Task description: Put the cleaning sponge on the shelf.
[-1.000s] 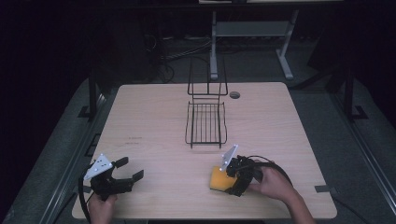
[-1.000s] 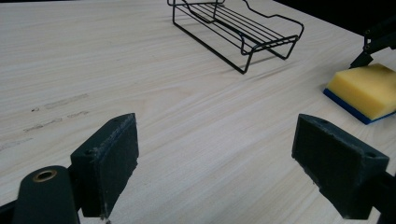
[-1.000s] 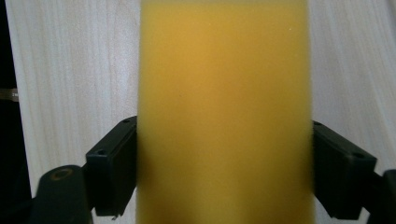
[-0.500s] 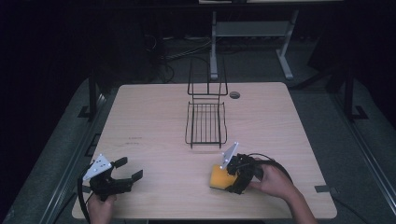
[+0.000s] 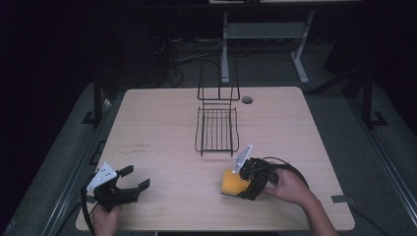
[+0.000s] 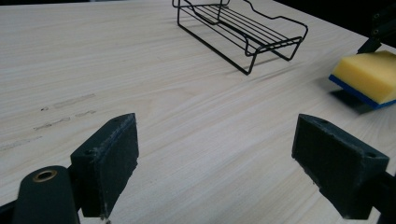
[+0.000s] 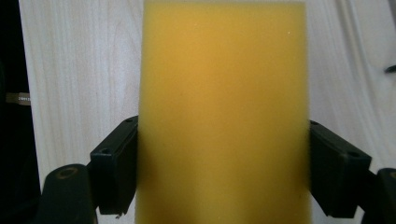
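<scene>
Right gripper (image 5: 244,183) is clamped on the yellow sponge (image 5: 232,183), one jaw against each long side; in the right gripper view the sponge (image 7: 224,116) runs straight up between the two black pads (image 7: 114,170) and both pads touch foam. Sponge sits near the front edge of the wooden table (image 5: 162,128), right of centre, just in front of the black wire rack (image 5: 216,129) and apart from it. From the left gripper view the sponge (image 6: 369,74) shows a blue layer under the yellow (scrub side down), and its far end looks lifted slightly off the wood, with a shadow beneath; cannot tell whether the near end rests on the table. Left gripper (image 5: 129,183) is at the front left corner, held by the person's left hand (image 5: 105,216), jaws spread wide with nothing between them, bare tabletop visible in the gap; it is well apart from the sponge. The rack (image 6: 243,28) lies flat on the table at mid-depth, its tall wire back toward the far edge, with nothing in it. A round dark grommet (image 5: 247,100) sits in the tabletop just right of the rack's back.
</scene>
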`<state>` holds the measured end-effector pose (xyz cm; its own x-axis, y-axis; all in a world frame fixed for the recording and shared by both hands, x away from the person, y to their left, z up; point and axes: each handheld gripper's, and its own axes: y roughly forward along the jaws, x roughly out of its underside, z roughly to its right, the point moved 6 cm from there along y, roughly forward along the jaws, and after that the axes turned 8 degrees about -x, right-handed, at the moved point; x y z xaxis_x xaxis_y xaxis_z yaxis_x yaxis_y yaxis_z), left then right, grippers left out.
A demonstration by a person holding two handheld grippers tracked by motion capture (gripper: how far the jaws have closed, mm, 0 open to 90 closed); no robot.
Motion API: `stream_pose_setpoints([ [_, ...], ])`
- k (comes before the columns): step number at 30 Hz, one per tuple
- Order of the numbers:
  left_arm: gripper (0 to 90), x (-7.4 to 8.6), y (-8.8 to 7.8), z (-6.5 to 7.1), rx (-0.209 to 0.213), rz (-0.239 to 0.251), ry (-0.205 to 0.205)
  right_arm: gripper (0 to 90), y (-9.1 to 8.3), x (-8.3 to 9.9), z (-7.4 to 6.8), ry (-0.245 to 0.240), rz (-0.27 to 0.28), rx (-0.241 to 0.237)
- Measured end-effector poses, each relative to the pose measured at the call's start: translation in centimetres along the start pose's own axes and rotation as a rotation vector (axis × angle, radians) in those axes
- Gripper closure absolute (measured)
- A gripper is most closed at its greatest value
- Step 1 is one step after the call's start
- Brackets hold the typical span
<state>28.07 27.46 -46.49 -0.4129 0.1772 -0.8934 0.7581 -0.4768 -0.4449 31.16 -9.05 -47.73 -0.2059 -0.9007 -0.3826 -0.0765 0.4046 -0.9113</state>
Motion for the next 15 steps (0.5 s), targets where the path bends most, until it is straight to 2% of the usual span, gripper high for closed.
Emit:
stream_pose_setpoints([
  [15,14.0,-0.03,0.03,0.08,0.002,0.001,0.004,21.5,-0.5,-0.85,0.58,-0.006,0.0,-0.009],
])
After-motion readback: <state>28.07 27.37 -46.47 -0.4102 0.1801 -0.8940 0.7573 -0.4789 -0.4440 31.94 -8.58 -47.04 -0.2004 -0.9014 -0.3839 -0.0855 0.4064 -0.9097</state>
